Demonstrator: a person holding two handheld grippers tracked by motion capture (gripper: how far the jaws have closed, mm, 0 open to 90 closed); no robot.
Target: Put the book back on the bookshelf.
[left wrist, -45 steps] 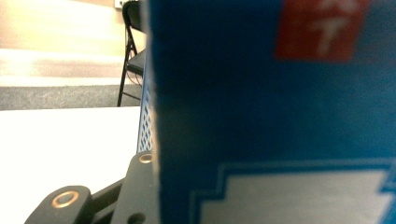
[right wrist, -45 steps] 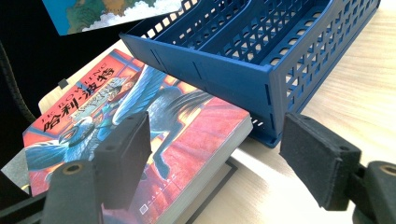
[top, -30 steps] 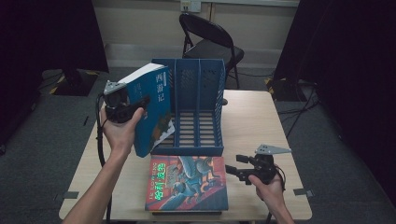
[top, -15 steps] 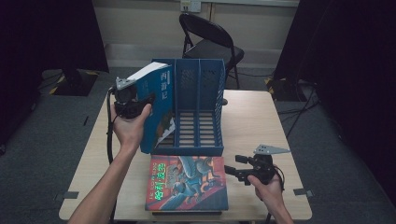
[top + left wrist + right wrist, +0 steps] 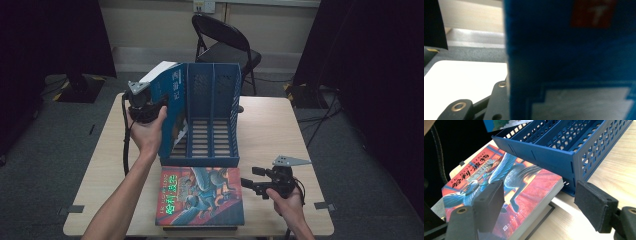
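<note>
Left gripper [image 5: 146,107] clamped on blue book [image 5: 170,100], tilted to slot into file rack [image 5: 212,120]; right gripper [image 5: 260,182] wide, empty, waiting near red book [image 5: 200,197].

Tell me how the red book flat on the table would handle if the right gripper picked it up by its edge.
The red book looks thick, so probably heavy. Its cover seems glossy, so it may slip. Held by one edge, it would likely sag open.

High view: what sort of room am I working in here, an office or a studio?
Probably a makeshift recording room rather than a working office: black curtains hang on both sides, cables trail over grey carpet, and a lone wooden table with a folding chair stands in the middle.
</note>
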